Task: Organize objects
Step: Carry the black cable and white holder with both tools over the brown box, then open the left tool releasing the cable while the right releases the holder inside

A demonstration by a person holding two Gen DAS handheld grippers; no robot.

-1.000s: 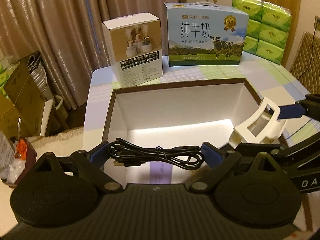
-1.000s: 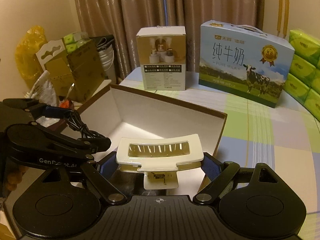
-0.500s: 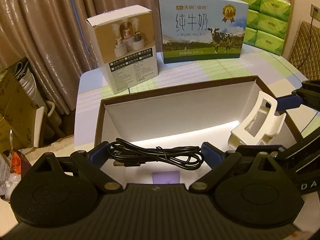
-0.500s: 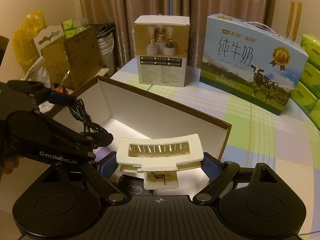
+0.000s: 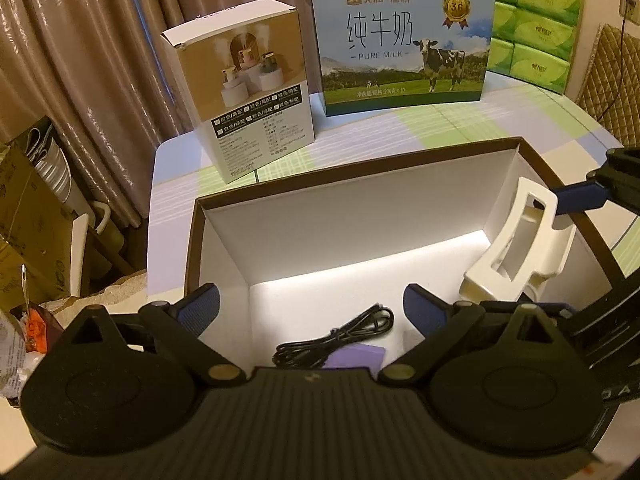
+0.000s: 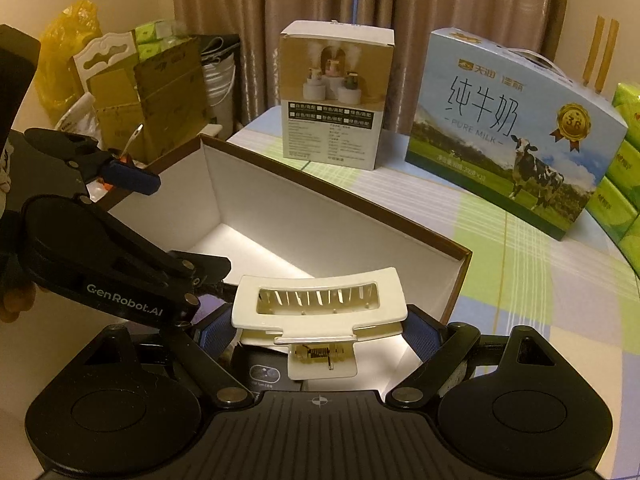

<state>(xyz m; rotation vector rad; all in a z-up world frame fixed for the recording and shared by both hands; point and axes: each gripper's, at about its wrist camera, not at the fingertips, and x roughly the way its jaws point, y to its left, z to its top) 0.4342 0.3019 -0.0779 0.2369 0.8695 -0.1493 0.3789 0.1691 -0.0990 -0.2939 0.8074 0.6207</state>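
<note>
Cream plastic hair claw clip (image 6: 320,308), light, stiff, springy, clenched by its 2 ends in right gripper (image 6: 320,330) over white open box (image 5: 360,216) at 3 o'clock; left gripper (image 5: 312,304) released above black cable (image 5: 336,336).

Your left gripper (image 5: 310,306) angles downward, jaws spread with nothing between them; your right gripper (image 6: 318,330), likewise tilted down, has its jaws clamped on a white clip (image 6: 320,312).

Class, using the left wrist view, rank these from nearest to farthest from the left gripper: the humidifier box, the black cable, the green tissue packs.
1. black cable: in the open box, just below the left gripper.
2. humidifier box: on the table beyond, left.
3. green tissue packs: far right corner.
</note>
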